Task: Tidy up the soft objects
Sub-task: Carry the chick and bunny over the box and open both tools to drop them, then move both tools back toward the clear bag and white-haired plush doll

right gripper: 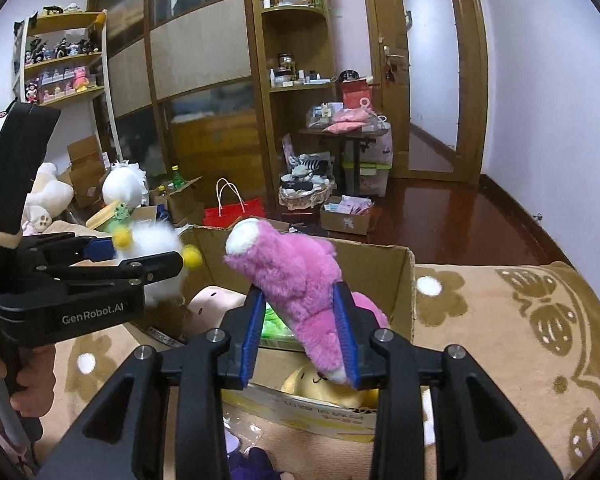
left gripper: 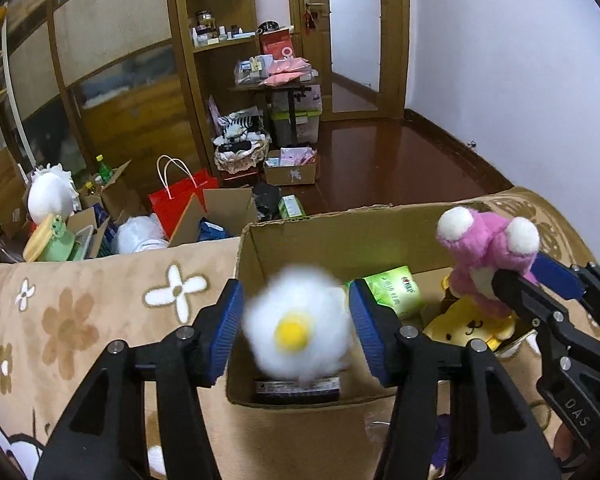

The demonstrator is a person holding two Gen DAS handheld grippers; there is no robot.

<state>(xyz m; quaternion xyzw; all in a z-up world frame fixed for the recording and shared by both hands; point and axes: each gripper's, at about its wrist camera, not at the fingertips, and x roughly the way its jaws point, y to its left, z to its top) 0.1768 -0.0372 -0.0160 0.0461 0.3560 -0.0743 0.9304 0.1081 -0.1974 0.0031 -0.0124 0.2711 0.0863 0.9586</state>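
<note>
Over box (left gripper: pixel 332 236), toy (left gripper: pixel 300 320) between gripper (left gripper: pixel 296 320)

My left gripper (left gripper: pixel 296 320) has its blue pads spread, a blurred white fluffy toy with a yellow centre (left gripper: pixel 298 322) between them above the open cardboard box (left gripper: pixel 324 236). My right gripper (left gripper: pixel 536 280) clamps the pink plush (left gripper: pixel 488 248) over the box's right side. Inside lie a green packet (left gripper: pixel 396 288) and a yellow plush (left gripper: pixel 468 326).

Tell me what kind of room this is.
Most likely a bedroom at home: a flower-patterned blanket under the cardboard box, a tall wooden wardrobe, and a shelf of character figurines beside it.
</note>
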